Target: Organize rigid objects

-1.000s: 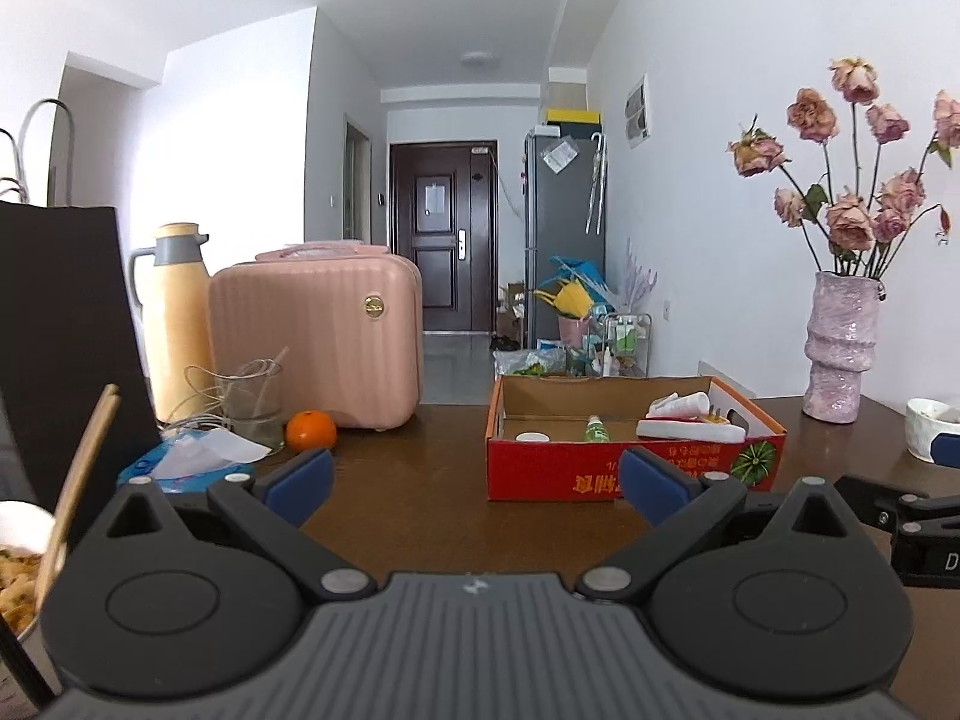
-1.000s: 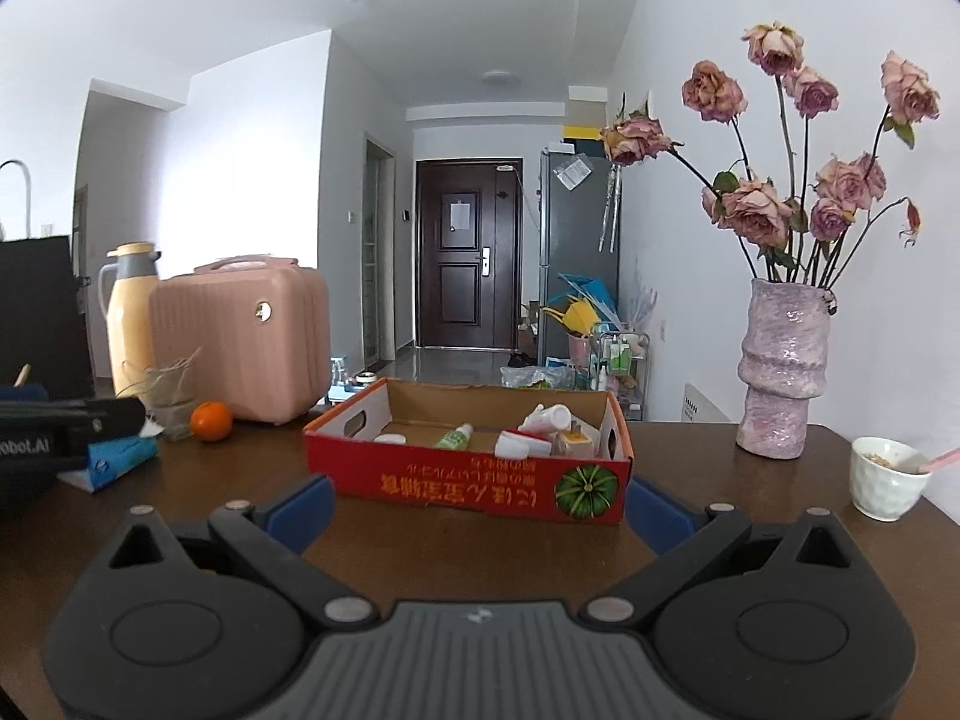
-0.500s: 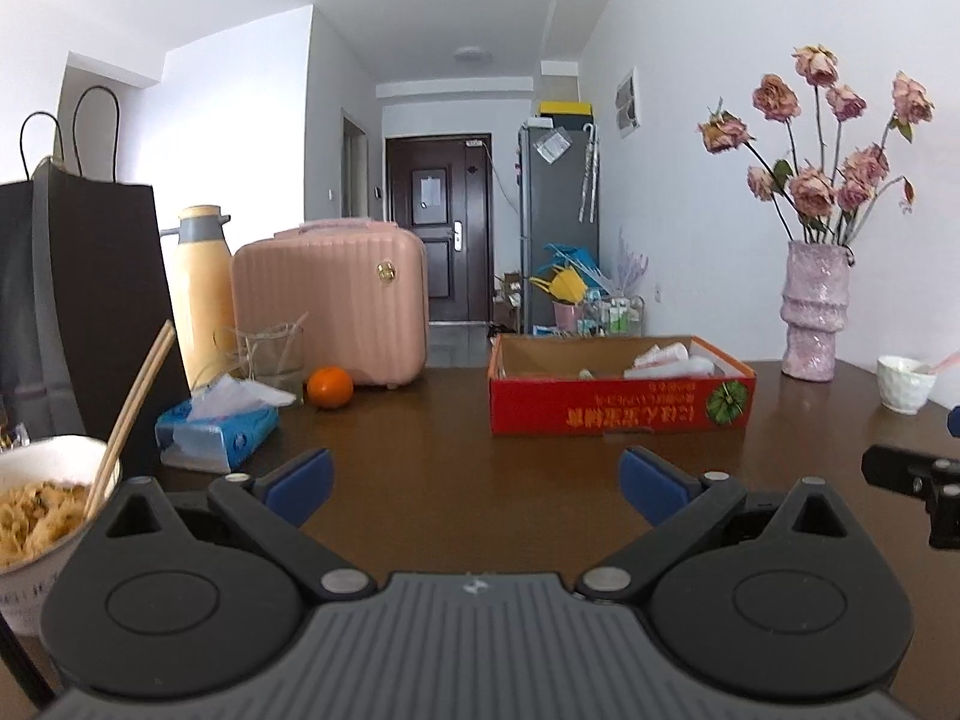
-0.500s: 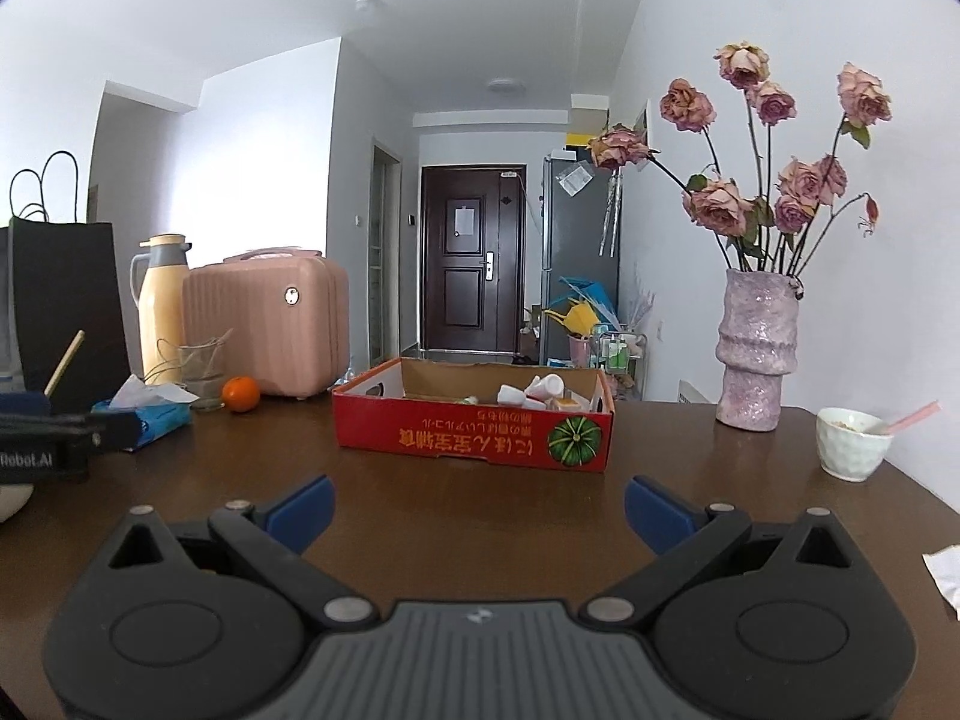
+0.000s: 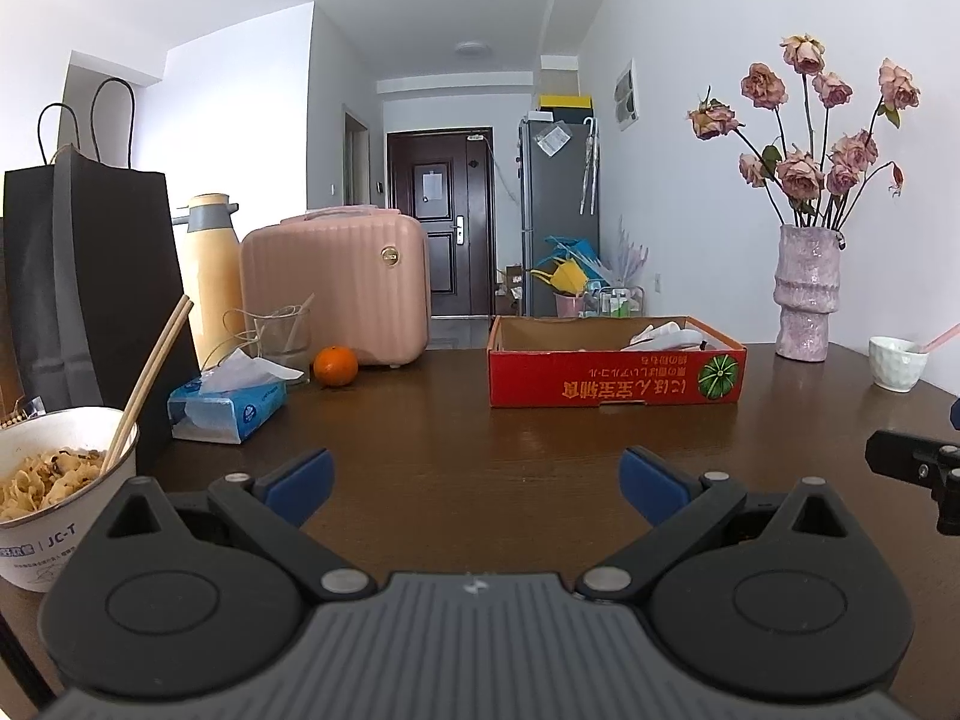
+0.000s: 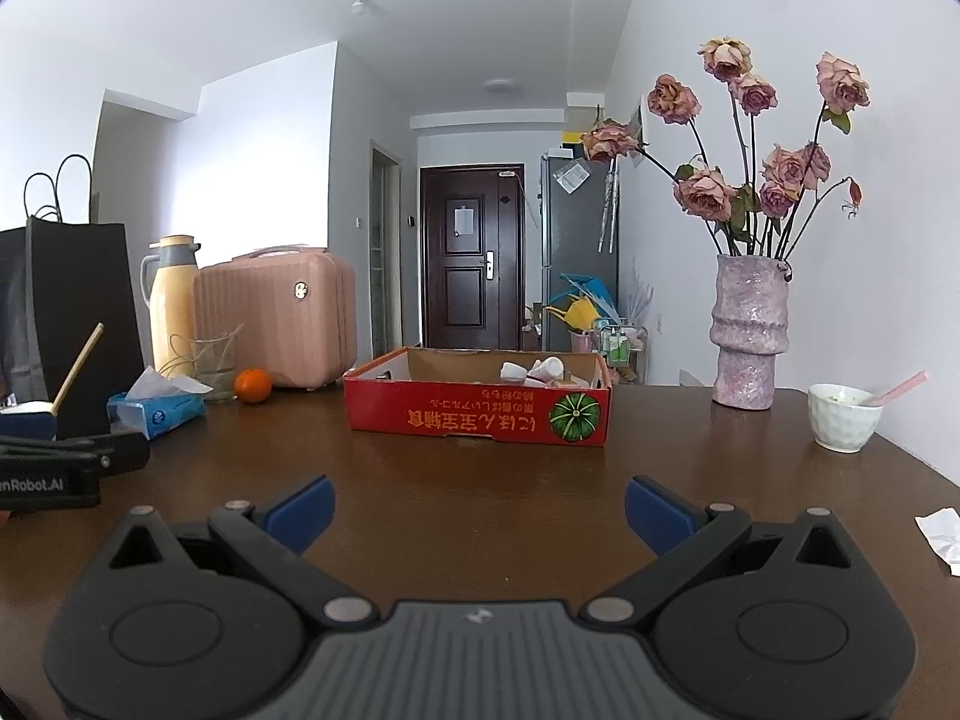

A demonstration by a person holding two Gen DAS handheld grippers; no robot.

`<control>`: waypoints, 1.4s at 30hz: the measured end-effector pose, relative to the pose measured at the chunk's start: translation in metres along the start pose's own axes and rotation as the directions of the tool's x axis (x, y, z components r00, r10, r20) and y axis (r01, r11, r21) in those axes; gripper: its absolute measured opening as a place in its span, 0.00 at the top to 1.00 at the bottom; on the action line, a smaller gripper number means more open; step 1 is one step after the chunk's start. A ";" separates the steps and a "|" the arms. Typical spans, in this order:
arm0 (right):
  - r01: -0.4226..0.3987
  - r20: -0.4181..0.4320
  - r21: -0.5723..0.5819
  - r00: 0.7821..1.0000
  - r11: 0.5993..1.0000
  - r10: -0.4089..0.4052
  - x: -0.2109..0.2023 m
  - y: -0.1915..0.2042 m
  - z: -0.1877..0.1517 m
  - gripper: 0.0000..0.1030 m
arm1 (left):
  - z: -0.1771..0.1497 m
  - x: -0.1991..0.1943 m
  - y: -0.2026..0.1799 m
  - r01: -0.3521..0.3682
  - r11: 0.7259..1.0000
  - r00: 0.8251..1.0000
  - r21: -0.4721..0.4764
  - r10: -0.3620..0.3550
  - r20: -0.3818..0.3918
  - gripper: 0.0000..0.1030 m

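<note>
A red cardboard box (image 5: 618,375) (image 6: 480,414) stands on the dark wooden table, holding several small white bottles and tubes (image 6: 534,372). My left gripper (image 5: 474,486) is open low over the table, well in front of the box, nothing between its blue pads. My right gripper (image 6: 477,507) is open too, empty, equally far back from the box. Each gripper shows at the edge of the other's view: the right gripper's black body (image 5: 918,468), the left gripper's black body (image 6: 66,468).
On the left stand a noodle bowl with chopsticks (image 5: 54,498), a black paper bag (image 5: 84,276), a tissue pack (image 5: 225,408), a glass (image 5: 282,336), an orange (image 5: 335,366), a yellow thermos (image 5: 210,276) and a pink case (image 5: 336,288). On the right, a vase of roses (image 6: 747,336), a white cup (image 6: 843,417), crumpled paper (image 6: 942,534).
Both grippers have drawn back from the box and sunk toward the table; the box looks smaller. The noodle bowl and paper bag have come into fuller view on the left. Both stayed open.
</note>
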State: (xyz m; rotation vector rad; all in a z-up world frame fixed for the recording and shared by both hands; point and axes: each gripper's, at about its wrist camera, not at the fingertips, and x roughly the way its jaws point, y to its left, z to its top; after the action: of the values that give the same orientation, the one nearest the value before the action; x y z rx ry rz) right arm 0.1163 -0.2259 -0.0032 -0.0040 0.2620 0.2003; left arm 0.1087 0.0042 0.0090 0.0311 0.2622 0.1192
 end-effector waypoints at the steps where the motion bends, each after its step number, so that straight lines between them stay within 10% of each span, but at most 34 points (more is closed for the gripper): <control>1: 0.000 0.002 0.000 1.000 1.000 0.000 -0.001 0.000 0.000 0.00 | 0.000 0.000 0.000 0.001 1.000 1.000 0.001 -0.001 0.001 0.00; 42: 0.008 0.004 0.002 1.000 1.000 -0.008 -0.003 0.003 -0.001 0.00 | -0.002 -0.001 0.000 0.006 1.000 1.000 0.003 -0.006 0.000 0.00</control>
State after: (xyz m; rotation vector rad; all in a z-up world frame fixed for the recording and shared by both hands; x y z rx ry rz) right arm 0.1124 -0.2241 -0.0028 -0.0027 0.2582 0.1925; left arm 0.1071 0.0044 0.0078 0.0330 0.2619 0.1128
